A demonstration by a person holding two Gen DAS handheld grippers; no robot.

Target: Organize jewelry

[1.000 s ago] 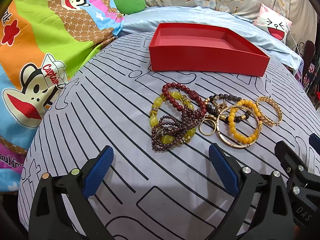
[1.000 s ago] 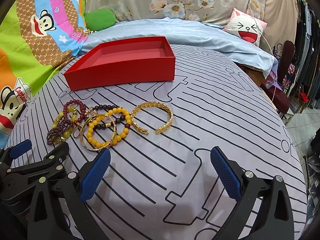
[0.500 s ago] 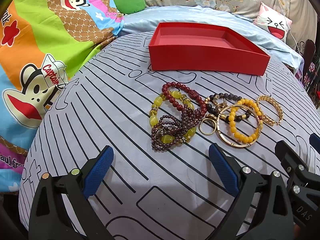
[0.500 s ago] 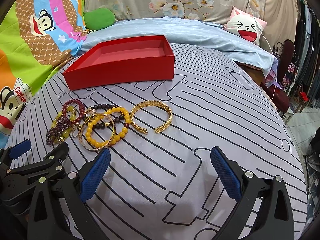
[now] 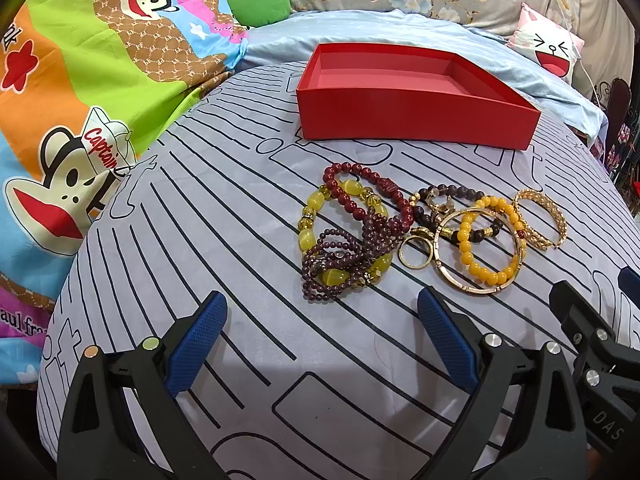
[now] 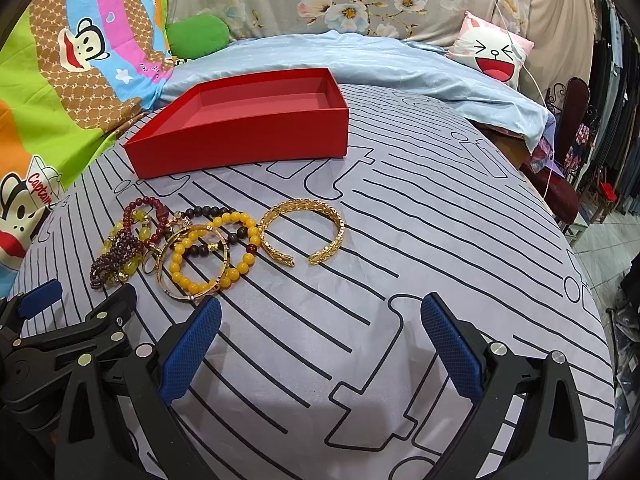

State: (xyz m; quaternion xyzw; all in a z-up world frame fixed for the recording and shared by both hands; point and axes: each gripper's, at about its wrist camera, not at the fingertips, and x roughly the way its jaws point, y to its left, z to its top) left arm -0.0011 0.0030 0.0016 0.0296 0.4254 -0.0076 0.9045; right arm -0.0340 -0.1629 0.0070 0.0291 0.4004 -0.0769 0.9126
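An empty red box (image 5: pixel 416 120) (image 6: pixel 240 148) stands on the striped cloth, just behind a heap of jewelry. The heap holds a dark red bead bracelet (image 5: pixel 352 196), a yellow stone bracelet (image 5: pixel 308 224), a purple bead strand (image 5: pixel 340 264), a small gold ring (image 5: pixel 416 254), a thin gold bangle (image 5: pixel 480 286) and an orange bead bracelet (image 5: pixel 480 268) (image 6: pixel 188 280). A gold cuff (image 5: pixel 540 220) (image 6: pixel 340 228) lies at the heap's right end. My left gripper (image 5: pixel 320 308) is open just short of the purple strand. My right gripper (image 6: pixel 322 304) is open in front of the cuff, holding nothing.
The striped grey cloth (image 6: pixel 440 220) covers a rounded surface that falls away at the right. A cartoon monkey blanket (image 5: pixel 80 100) lies on the left and pale blue bedding (image 6: pixel 360 60) lies behind the box. A smiling-face pillow (image 6: pixel 492 56) sits at the back right.
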